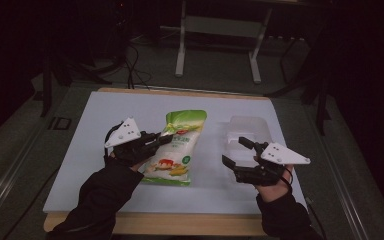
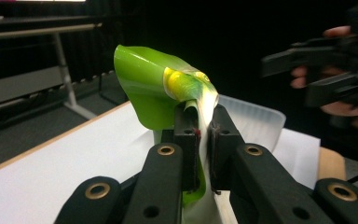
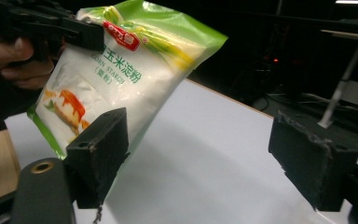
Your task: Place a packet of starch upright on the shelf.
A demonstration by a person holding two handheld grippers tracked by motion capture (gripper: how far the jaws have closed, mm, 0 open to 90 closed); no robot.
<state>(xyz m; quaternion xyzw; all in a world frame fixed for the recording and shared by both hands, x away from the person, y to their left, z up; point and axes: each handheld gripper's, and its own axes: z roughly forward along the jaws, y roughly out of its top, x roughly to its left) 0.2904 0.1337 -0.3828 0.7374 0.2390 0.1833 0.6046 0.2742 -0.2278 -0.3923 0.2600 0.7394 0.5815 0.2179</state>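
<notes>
A green and white bag of corn starch [image 1: 177, 150] is tilted up off the white table top [image 1: 95, 165]. My left gripper [image 1: 164, 138] is shut on its left edge. In the left gripper view the jaws [image 2: 204, 126] pinch the bag's green rim [image 2: 154, 88], which curls above them. My right gripper [image 1: 236, 151] stands open to the right of the bag, over the near side of a clear plastic container [image 1: 247, 127]. In the right gripper view the jaws [image 3: 205, 154] are wide apart with nothing between them, and the bag [image 3: 121, 70] hangs ahead on the left, held by the left gripper [image 3: 79, 32].
The clear container [image 2: 256, 121] sits at the table's right side. The table's wooden front edge [image 1: 180, 222] lies close to the person's sleeves. Beyond the table are a desk frame [image 1: 217, 30] and cables on a dark floor [image 1: 135, 70].
</notes>
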